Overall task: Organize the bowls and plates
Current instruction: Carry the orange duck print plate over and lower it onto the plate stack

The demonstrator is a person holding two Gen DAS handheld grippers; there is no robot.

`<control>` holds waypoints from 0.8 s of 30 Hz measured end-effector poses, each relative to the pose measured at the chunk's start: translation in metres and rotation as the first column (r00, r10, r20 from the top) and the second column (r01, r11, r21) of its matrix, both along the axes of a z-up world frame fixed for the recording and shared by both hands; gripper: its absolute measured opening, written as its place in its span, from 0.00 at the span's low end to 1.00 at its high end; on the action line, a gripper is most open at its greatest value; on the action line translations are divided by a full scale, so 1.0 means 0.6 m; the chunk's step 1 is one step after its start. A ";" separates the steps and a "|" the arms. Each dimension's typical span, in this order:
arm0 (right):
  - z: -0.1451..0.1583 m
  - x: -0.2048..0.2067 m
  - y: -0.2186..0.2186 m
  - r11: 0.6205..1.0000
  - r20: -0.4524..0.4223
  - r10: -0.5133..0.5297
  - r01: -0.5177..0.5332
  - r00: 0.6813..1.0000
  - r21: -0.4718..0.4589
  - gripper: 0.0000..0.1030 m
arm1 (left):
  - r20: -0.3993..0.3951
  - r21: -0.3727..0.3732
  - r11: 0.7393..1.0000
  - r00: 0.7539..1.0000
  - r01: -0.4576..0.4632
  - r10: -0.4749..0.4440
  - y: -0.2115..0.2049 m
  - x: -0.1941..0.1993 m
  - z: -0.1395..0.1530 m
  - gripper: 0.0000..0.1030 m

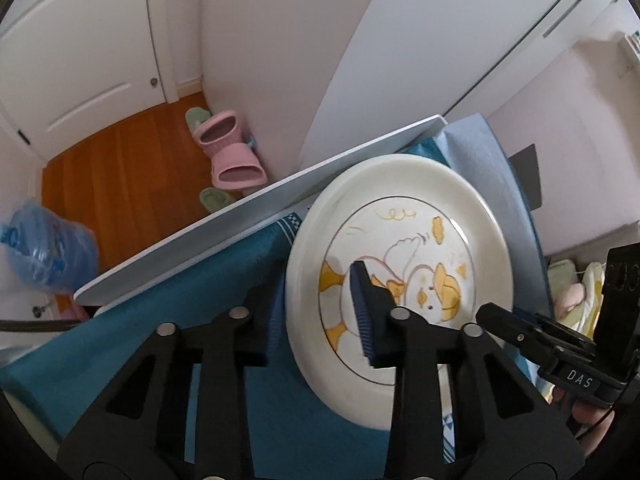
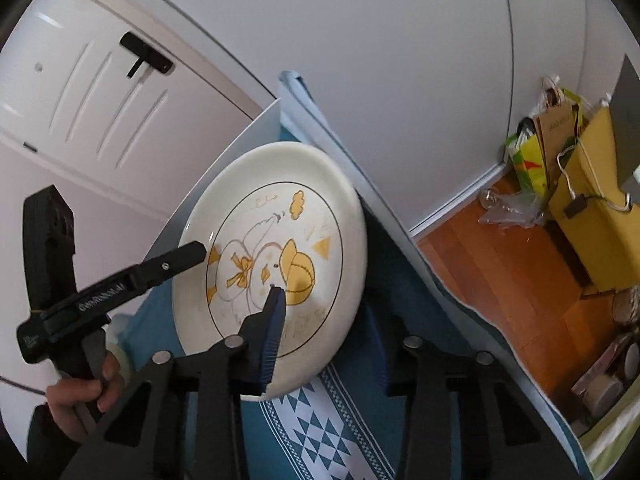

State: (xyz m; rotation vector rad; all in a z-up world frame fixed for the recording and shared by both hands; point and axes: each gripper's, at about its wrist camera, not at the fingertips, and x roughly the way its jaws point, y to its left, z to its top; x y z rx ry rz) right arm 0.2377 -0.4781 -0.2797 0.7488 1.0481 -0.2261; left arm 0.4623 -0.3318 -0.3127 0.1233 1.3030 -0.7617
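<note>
A white plate (image 1: 400,200) with a yellow cartoon duck drawing is lifted and tilted above the teal cloth (image 1: 140,340). My left gripper (image 1: 320,312) is shut on the plate's left rim, one finger over its face and one behind. My right gripper (image 2: 324,328) is shut on the plate (image 2: 280,184) at its opposite rim, one finger on the face, one behind. Each gripper shows in the other's view: the right gripper (image 1: 532,332) at the plate's right, the left gripper (image 2: 132,276) at its left.
The cloth (image 2: 332,420) with a white patterned stripe covers a white table (image 1: 256,204). A folded blue cloth (image 1: 476,148) lies at the far edge. Pink slippers (image 1: 232,156) and a blue water jug (image 1: 44,248) are on the wooden floor. Paper bags (image 2: 576,168) stand by the wall.
</note>
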 end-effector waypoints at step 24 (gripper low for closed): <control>0.008 -0.003 -0.004 0.996 -0.013 0.033 -0.034 0.999 -0.083 0.12 | 0.035 0.008 0.998 0.998 -0.055 0.055 0.019 -0.030 0.017 0.12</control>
